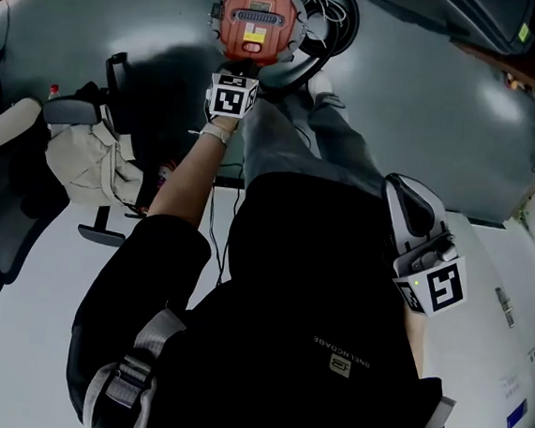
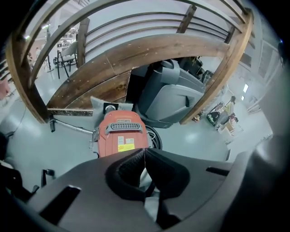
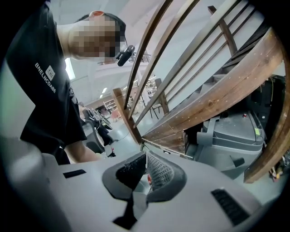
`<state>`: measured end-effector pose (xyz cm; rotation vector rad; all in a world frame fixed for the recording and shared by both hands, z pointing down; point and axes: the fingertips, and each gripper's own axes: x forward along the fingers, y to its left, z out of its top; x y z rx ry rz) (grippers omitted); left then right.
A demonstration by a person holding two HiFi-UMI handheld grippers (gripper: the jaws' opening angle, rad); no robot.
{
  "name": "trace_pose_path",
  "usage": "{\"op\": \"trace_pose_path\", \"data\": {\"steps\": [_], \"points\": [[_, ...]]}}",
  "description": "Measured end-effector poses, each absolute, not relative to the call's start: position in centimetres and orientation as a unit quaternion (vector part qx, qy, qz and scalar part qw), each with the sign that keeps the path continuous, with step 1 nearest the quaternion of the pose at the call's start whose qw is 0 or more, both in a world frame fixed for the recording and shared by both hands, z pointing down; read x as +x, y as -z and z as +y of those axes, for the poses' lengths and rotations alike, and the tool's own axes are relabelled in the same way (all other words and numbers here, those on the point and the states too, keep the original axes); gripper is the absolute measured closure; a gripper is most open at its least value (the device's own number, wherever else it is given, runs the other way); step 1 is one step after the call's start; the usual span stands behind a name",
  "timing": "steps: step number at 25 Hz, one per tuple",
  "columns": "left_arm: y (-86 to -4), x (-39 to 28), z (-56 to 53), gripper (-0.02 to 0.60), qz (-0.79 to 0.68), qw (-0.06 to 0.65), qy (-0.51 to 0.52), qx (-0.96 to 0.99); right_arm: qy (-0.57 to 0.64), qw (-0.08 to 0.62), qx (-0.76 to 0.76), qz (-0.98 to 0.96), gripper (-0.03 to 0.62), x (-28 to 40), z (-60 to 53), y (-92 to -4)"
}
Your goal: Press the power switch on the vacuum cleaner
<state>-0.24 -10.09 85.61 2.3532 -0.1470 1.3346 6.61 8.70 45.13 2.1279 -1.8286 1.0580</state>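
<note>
An orange-red vacuum cleaner [image 1: 258, 21] stands on the grey floor at the top of the head view, with a grey vent grille and a yellow label on its top. In the left gripper view the vacuum cleaner [image 2: 121, 136] lies just beyond the jaws. My left gripper [image 1: 239, 64] is stretched out to its near edge, and its jaws are shut with nothing between them [image 2: 145, 156]. My right gripper [image 1: 409, 205] hangs back by my right side, away from the vacuum. Its jaws are shut too [image 3: 146, 168]. The power switch is not clearly visible.
A black hose and white cable [image 1: 326, 16] coil beside the vacuum. A grey office chair [image 1: 6, 193] with a beige bag [image 1: 89, 158] stands at the left. A curved wooden staircase [image 2: 113, 59] and a large grey machine [image 2: 176, 97] rise behind the vacuum.
</note>
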Motion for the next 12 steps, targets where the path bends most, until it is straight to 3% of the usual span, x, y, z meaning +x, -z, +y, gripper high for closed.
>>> {"op": "trace_pose_path", "data": {"steps": [12], "points": [[-93.1,1.3,-11.2,0.566,-0.039,0.178,-0.516,0.837,-0.383,0.053,0.717,-0.58,0.565,6.5,8.5,-47.8]]}}
